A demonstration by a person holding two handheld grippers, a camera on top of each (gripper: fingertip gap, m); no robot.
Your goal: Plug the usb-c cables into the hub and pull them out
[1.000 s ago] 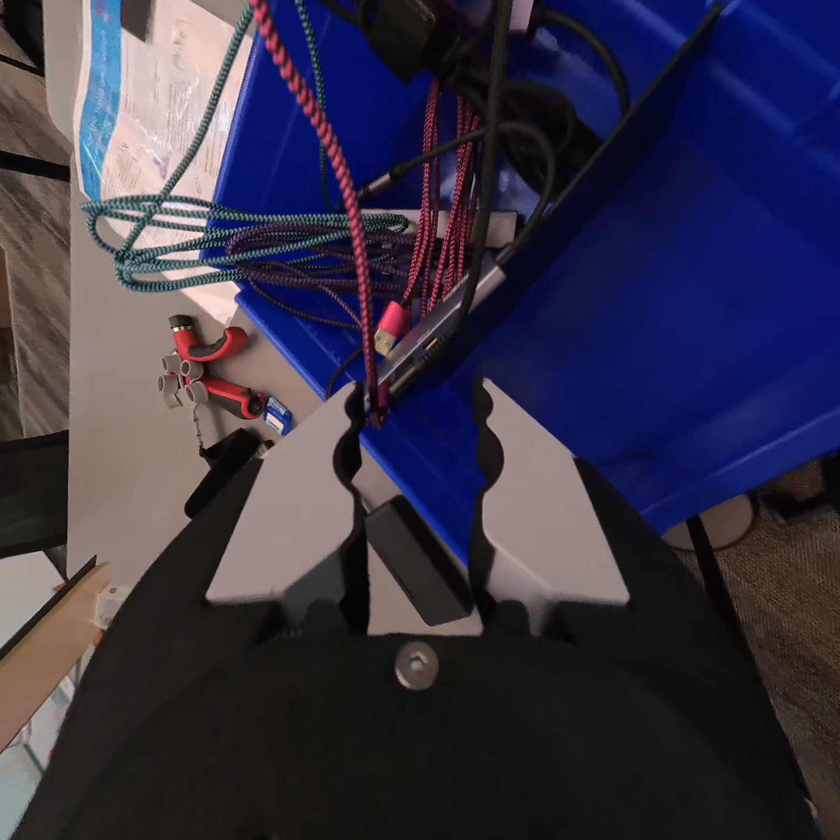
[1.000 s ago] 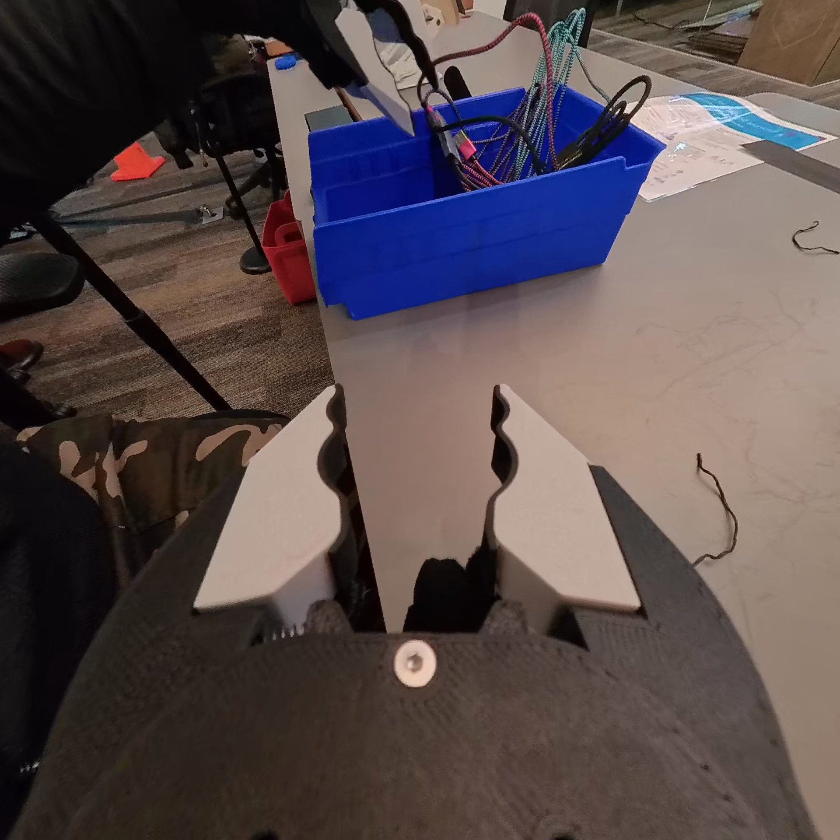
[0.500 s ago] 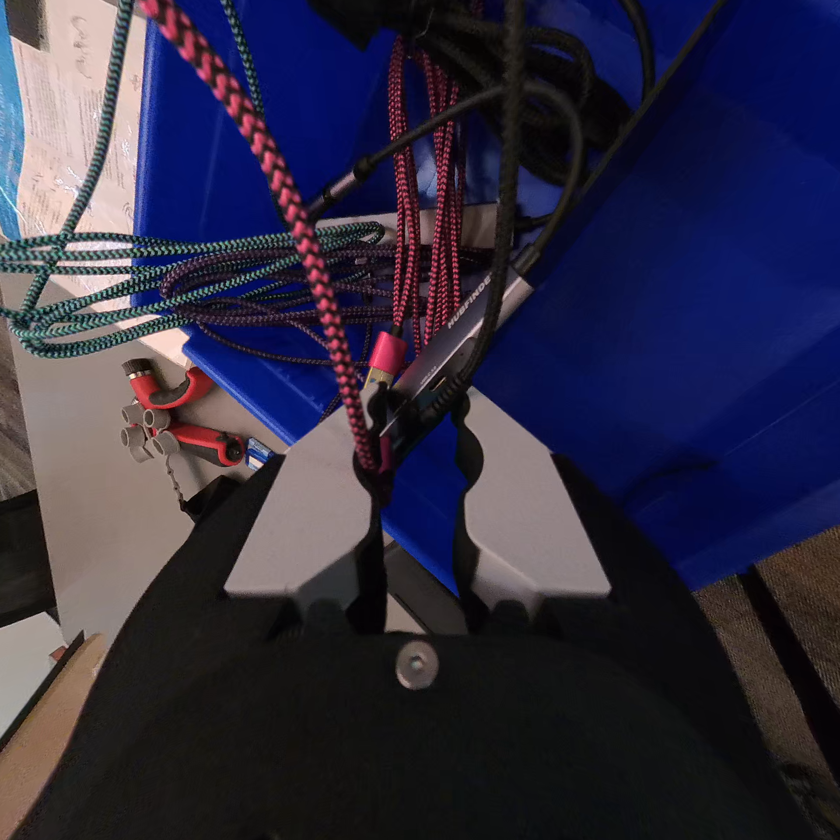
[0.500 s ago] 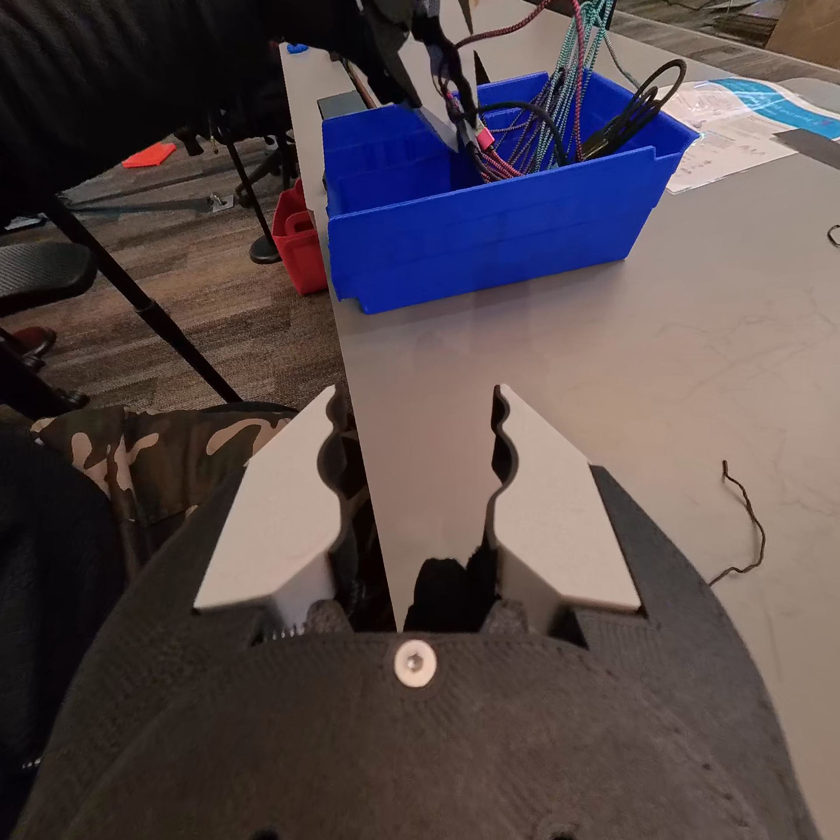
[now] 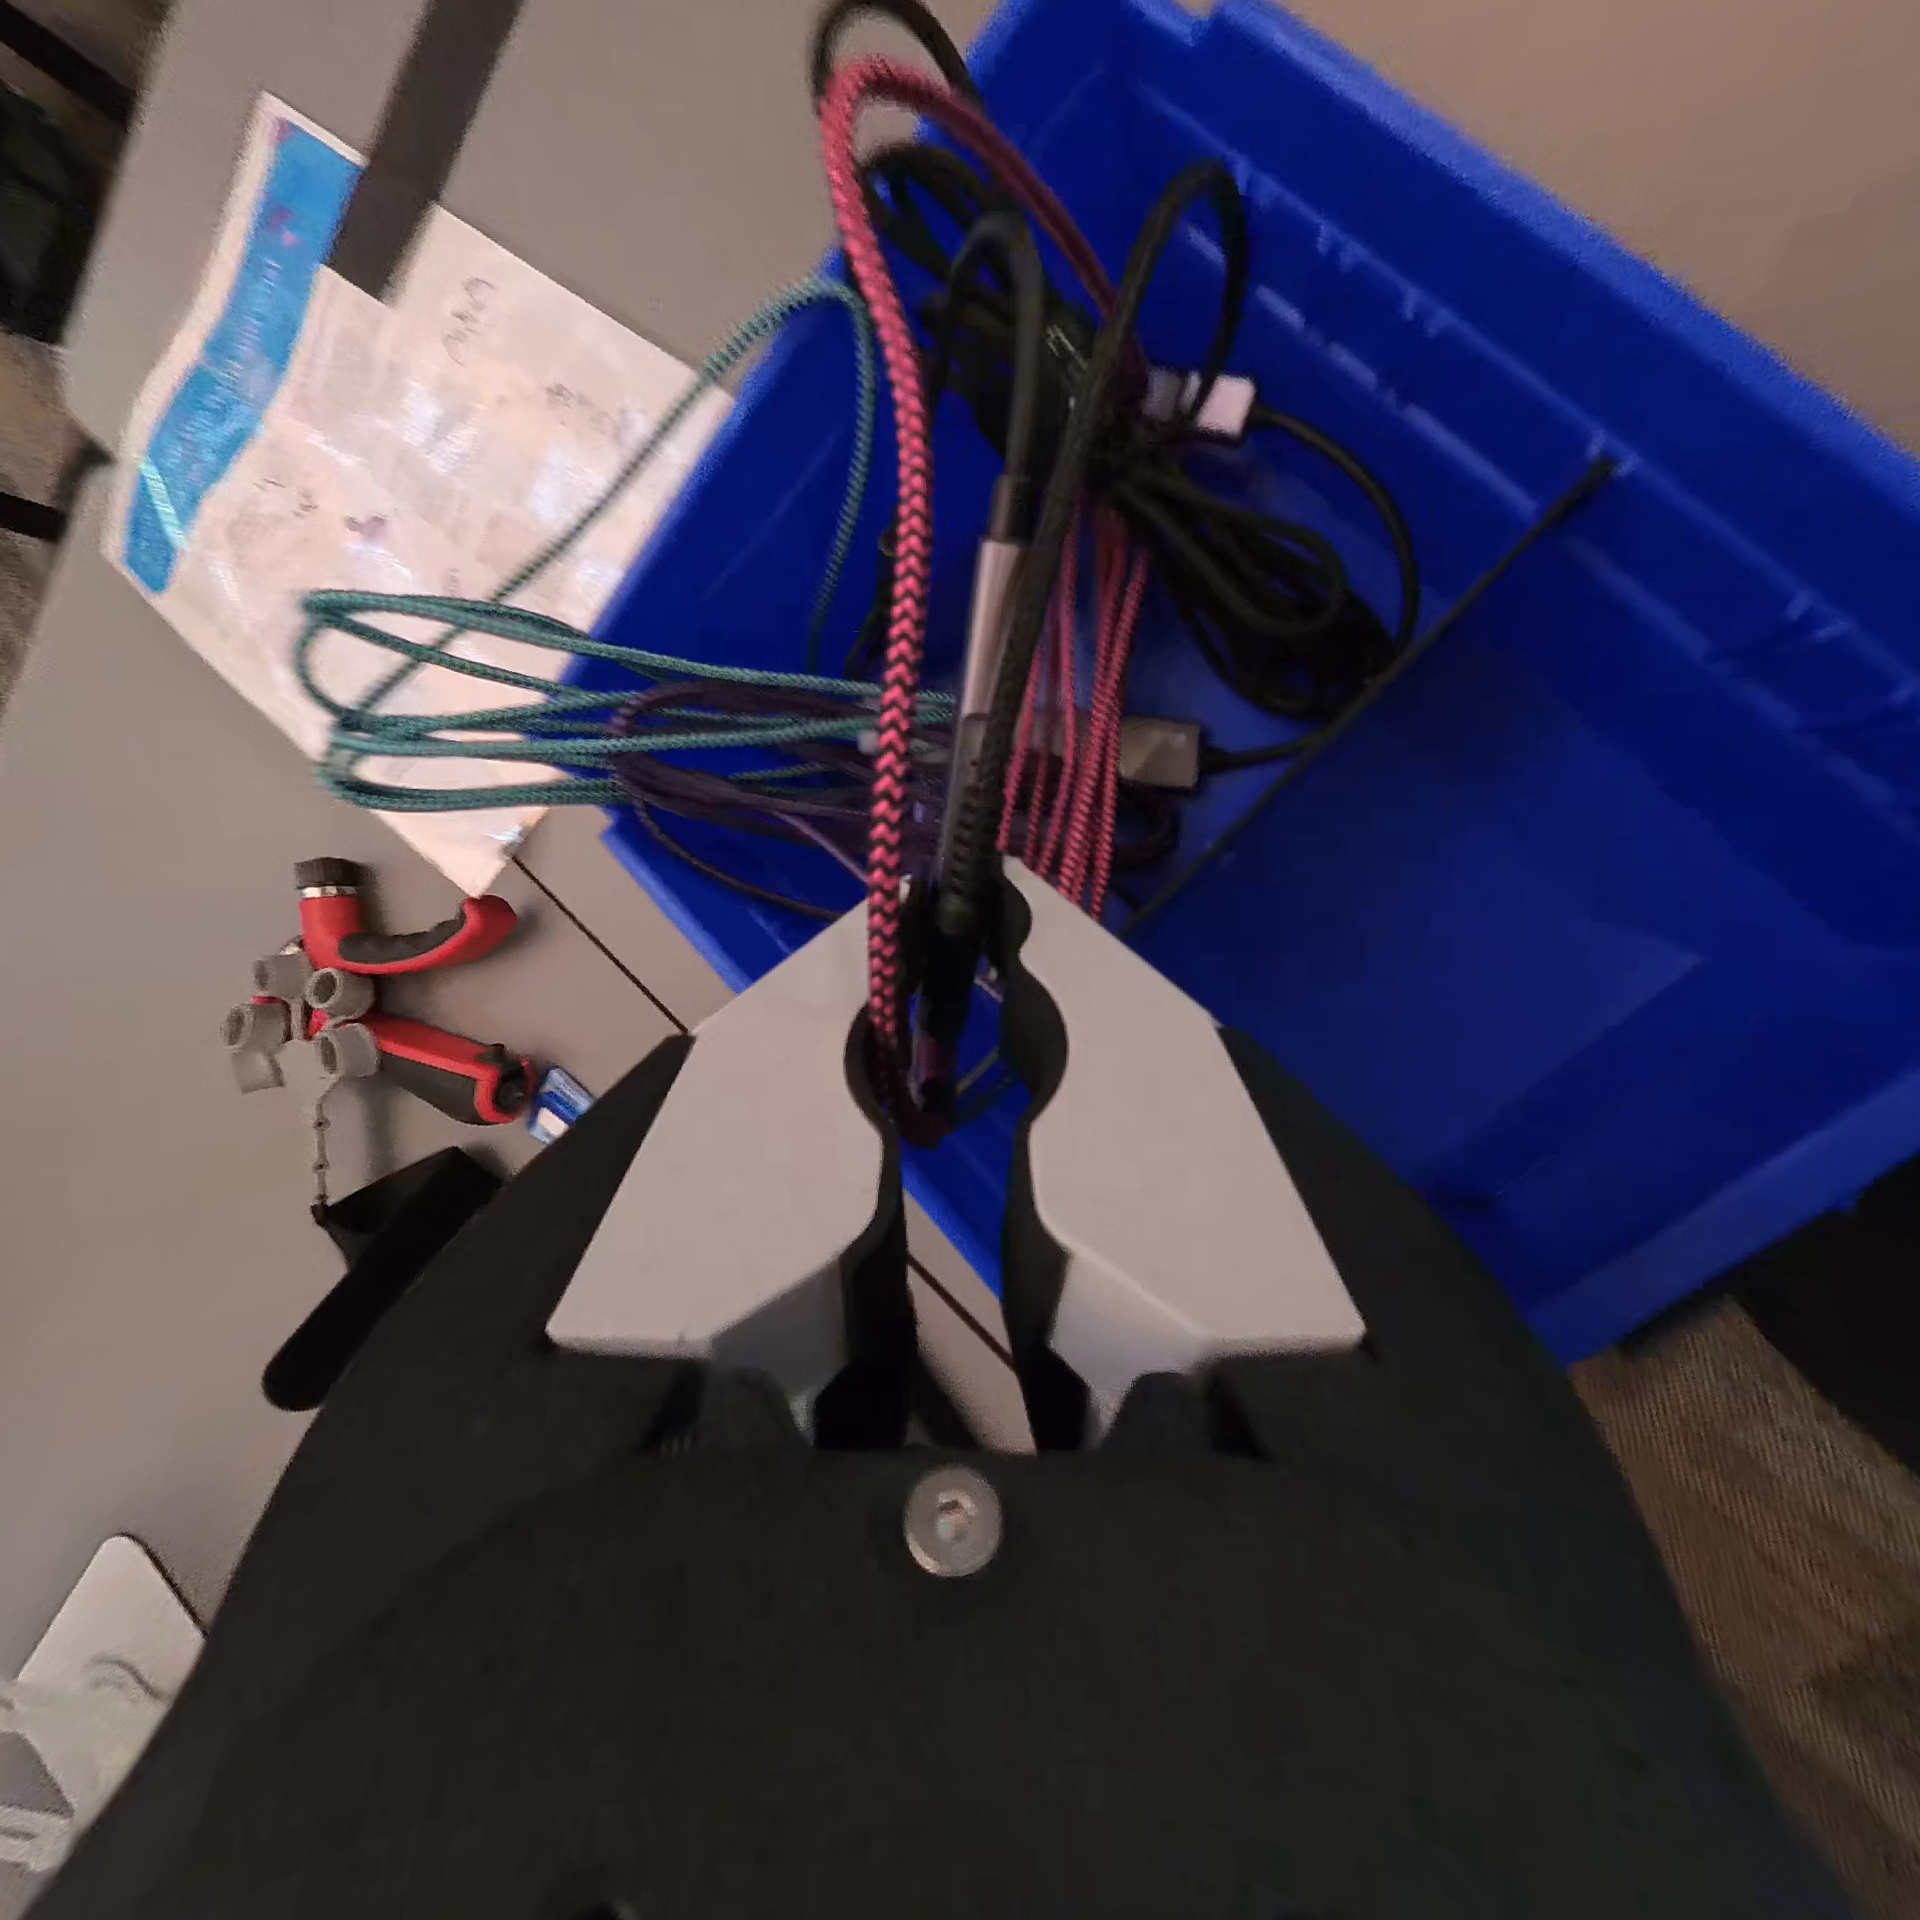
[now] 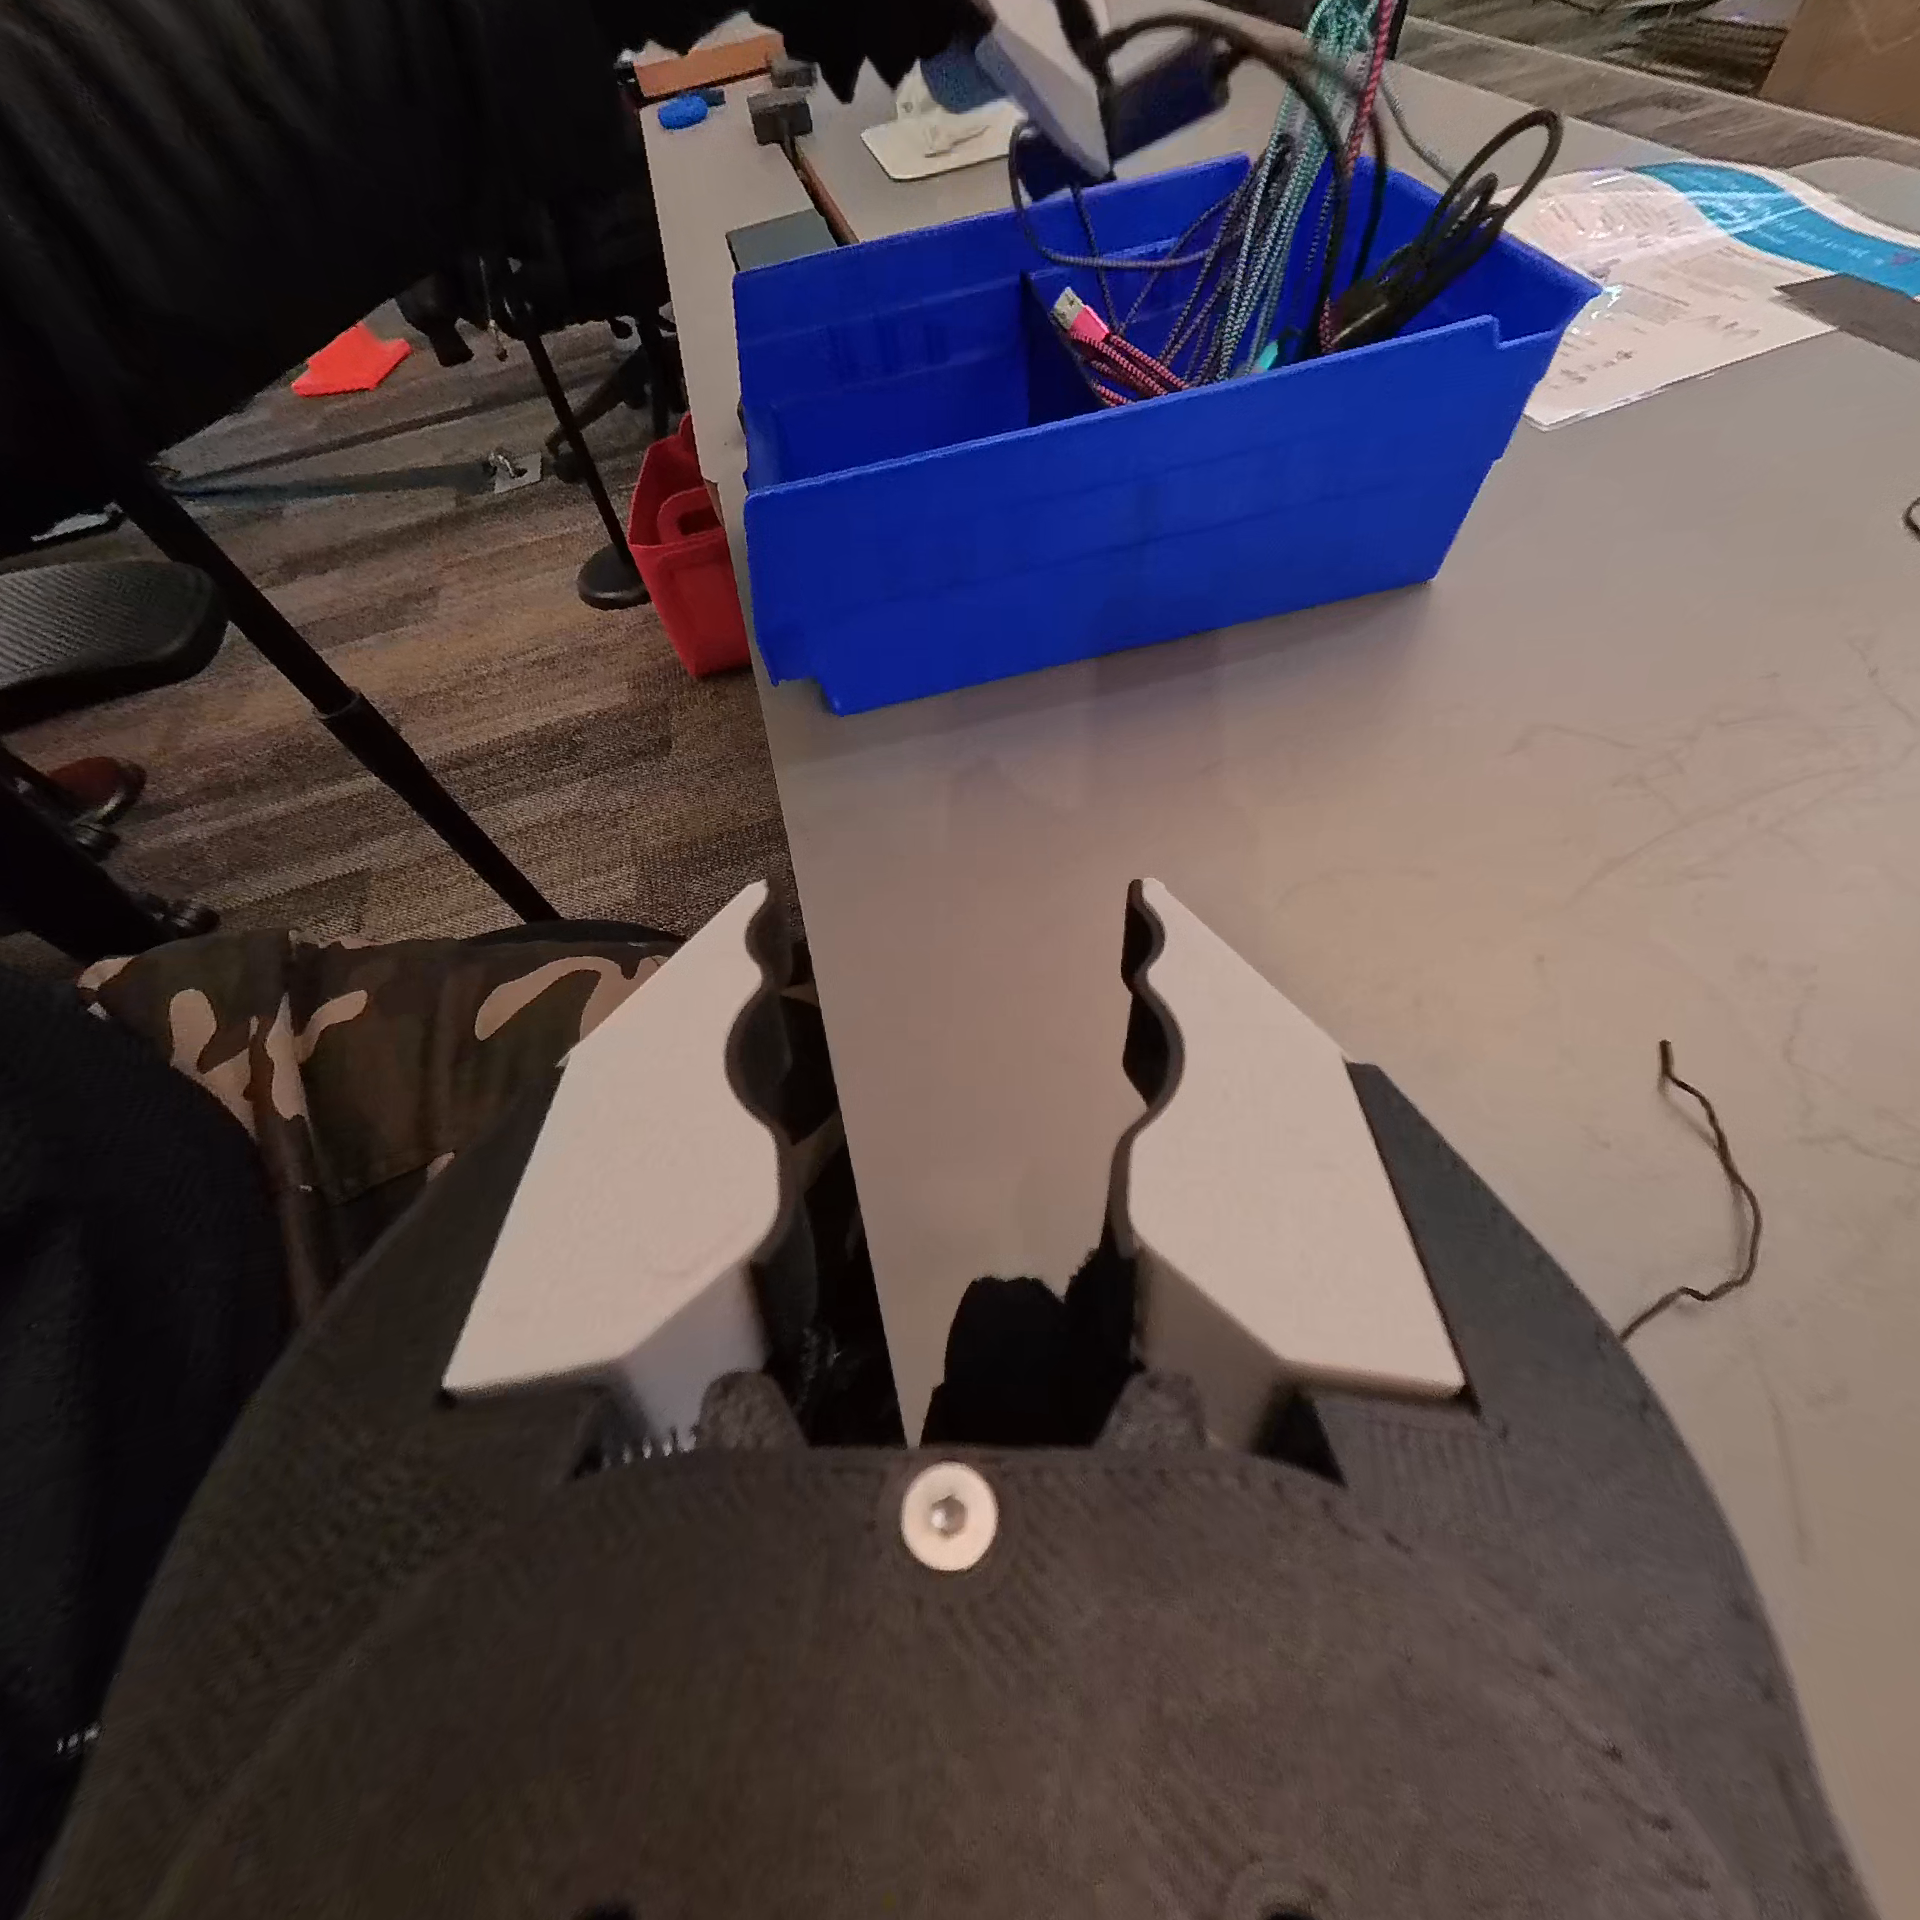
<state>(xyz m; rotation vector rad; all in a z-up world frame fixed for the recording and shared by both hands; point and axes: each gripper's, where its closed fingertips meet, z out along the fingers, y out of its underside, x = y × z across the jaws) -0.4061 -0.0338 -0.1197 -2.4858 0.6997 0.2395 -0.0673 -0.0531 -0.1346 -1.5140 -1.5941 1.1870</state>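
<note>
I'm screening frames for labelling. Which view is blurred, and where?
Left wrist view: motion-smeared, worst on the blue bin, paper sheet and cables; the left gripper stays fairly crisp. Right wrist view: sharp, evenly lit, wide-angle bending at edges; the right gripper is clear.

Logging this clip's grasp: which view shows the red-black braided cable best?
The left wrist view: the cable runs close up from above the bin down between the left tongs, which are nearly shut around it and other cables. The right wrist view shows only a thin, distant stretch above the bin; the right tongs are open, empty.
</note>
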